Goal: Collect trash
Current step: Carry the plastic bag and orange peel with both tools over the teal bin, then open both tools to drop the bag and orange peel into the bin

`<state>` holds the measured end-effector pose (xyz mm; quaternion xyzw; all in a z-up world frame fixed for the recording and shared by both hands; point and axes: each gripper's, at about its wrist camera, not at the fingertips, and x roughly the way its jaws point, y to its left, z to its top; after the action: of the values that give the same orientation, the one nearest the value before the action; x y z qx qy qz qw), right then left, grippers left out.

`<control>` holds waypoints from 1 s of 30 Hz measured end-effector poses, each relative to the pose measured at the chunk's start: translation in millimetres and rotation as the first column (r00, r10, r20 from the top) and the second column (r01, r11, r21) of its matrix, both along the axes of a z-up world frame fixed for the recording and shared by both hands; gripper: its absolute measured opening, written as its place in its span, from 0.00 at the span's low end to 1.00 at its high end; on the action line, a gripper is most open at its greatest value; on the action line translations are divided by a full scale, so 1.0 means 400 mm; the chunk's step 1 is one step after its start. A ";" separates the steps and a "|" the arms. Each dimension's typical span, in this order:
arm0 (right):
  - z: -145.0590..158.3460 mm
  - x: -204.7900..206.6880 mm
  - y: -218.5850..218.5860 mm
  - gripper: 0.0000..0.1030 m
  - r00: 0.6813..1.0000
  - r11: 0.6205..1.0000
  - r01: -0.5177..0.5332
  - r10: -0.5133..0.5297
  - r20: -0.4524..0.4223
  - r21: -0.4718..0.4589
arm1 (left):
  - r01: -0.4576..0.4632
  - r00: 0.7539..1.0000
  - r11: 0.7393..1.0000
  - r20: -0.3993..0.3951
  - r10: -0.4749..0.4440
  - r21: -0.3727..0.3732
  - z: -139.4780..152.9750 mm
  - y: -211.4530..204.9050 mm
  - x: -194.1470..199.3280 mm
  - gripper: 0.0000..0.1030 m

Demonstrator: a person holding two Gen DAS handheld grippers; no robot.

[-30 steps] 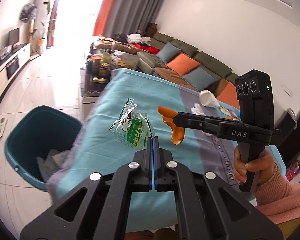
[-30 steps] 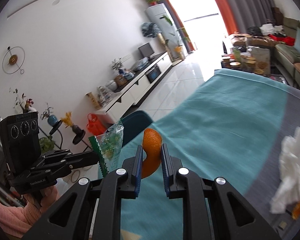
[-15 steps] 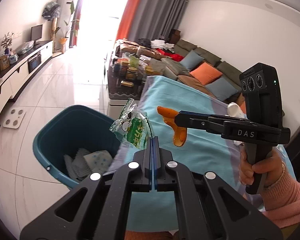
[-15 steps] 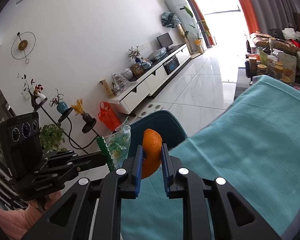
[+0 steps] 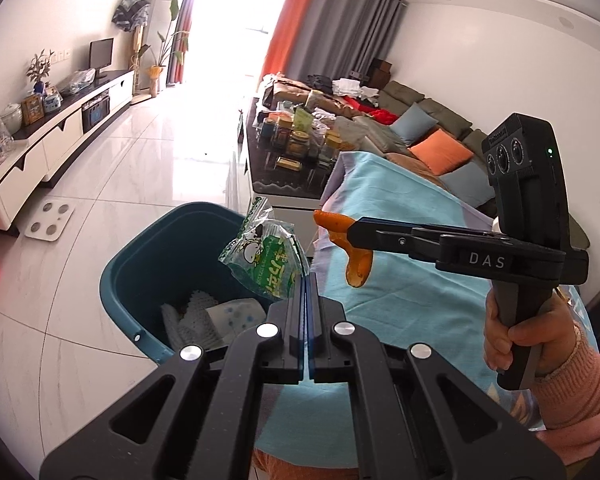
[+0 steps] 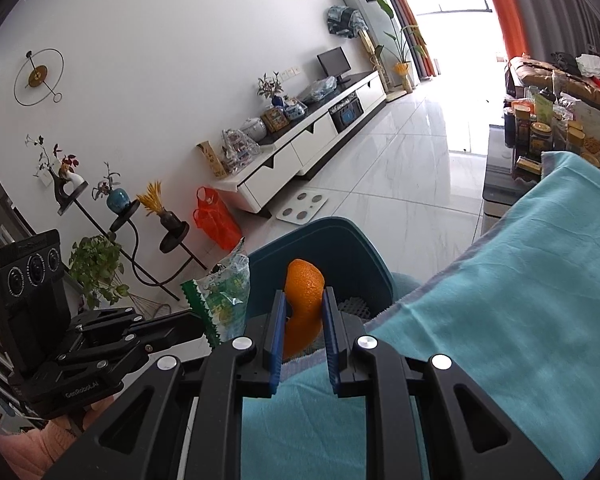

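Note:
My left gripper is shut on a green and clear snack wrapper and holds it in the air over the near rim of a teal trash bin. My right gripper is shut on a curled orange peel at the table's edge, just short of the bin. The peel and right gripper also show in the left wrist view, the wrapper in the right wrist view. White tissues lie in the bin.
The table with a teal cloth stands right of the bin. A dark coffee table with jars and a sofa stand beyond. A white scale lies on the tiled floor. A TV cabinet lines the wall.
Both grippers have swung left, away from the table, toward the bin, each with its piece of trash. The bin now sits closer and more central in both views.

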<state>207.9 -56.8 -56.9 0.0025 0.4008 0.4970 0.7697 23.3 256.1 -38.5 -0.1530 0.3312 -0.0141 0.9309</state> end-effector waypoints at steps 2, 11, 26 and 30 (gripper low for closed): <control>-0.008 0.007 0.017 0.16 1.000 1.000 0.001 -0.001 -0.005 -0.013 | -0.010 1.000 1.000 -0.007 0.010 0.000 -0.006 0.009 0.002 0.01; -0.047 0.042 0.081 0.16 1.000 0.997 0.005 -0.006 -0.022 -0.077 | -0.042 0.998 0.999 -0.047 0.041 -0.015 -0.042 0.040 0.033 0.01; -0.093 0.052 0.150 0.20 0.998 0.990 0.009 -0.017 -0.057 -0.143 | -0.097 0.988 0.995 -0.127 0.093 -0.028 -0.118 0.077 0.100 0.03; -0.094 0.050 0.138 0.21 0.998 0.991 0.010 -0.019 -0.065 -0.132 | -0.125 0.983 0.992 -0.142 0.119 -0.029 -0.145 0.088 0.118 0.13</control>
<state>227.7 -1.6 -94.4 -0.0286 0.4578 0.4636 0.7581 70.6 291.5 -96.6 -0.1913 0.3856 0.0474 0.9014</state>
